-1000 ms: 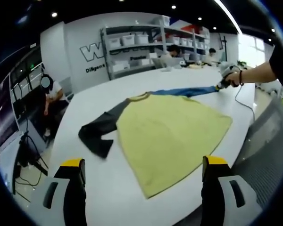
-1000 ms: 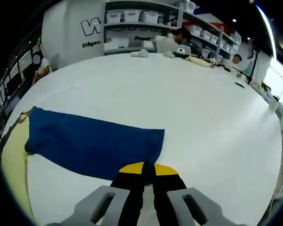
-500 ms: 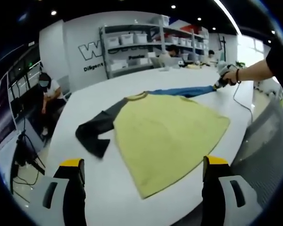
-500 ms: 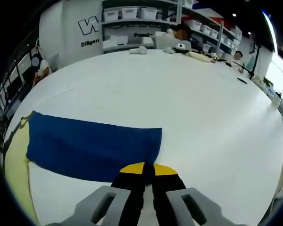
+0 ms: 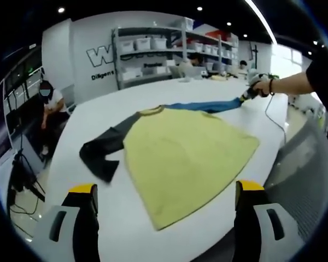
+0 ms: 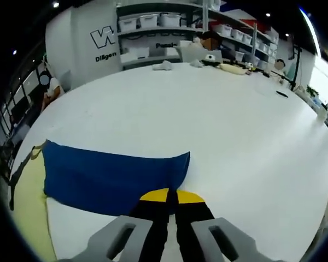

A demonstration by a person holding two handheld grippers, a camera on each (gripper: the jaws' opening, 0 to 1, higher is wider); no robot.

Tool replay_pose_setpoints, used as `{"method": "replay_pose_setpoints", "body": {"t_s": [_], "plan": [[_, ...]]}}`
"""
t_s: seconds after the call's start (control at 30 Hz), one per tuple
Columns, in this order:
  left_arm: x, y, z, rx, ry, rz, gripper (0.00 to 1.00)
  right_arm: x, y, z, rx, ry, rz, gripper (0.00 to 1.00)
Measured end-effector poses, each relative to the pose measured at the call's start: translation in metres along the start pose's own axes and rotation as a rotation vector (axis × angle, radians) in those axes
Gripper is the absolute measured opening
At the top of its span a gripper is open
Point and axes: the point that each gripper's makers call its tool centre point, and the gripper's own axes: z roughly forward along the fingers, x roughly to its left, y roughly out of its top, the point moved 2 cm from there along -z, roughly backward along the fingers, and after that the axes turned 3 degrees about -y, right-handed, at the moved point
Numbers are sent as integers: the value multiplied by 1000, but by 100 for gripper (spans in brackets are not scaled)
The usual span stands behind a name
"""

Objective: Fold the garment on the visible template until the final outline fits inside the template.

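1. While my right hand-held gripper pinched the blue sleeve, the shirt lay flat on the worktop.
2. My left hand-held gripper hung wide, empty.
3. Folding seemed barely begun; I saw no template.

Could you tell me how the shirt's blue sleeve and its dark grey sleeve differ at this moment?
The blue sleeve lies stretched out straight and flat; the dark grey sleeve is bent and rumpled. The right gripper is shut on the blue sleeve's cuff end, while the dark grey sleeve lies free, with the open left gripper well back from it. Both join the same yellow body and rest on the white table.
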Motion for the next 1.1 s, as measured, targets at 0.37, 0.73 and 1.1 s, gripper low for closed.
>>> {"method": "replay_pose_setpoints", "body": {"t_s": [0.37, 0.73, 1.1], "plan": [[-3, -2, 0, 8, 2, -37, 99, 39, 19, -24, -30, 88, -57, 0], [-4, -1, -3, -11, -6, -34, 99, 97, 35, -43, -65, 201, -143, 0], [-6, 2, -8, -22, -13, -28, 99, 171, 35, -52, -63, 317, -210, 0]]}}
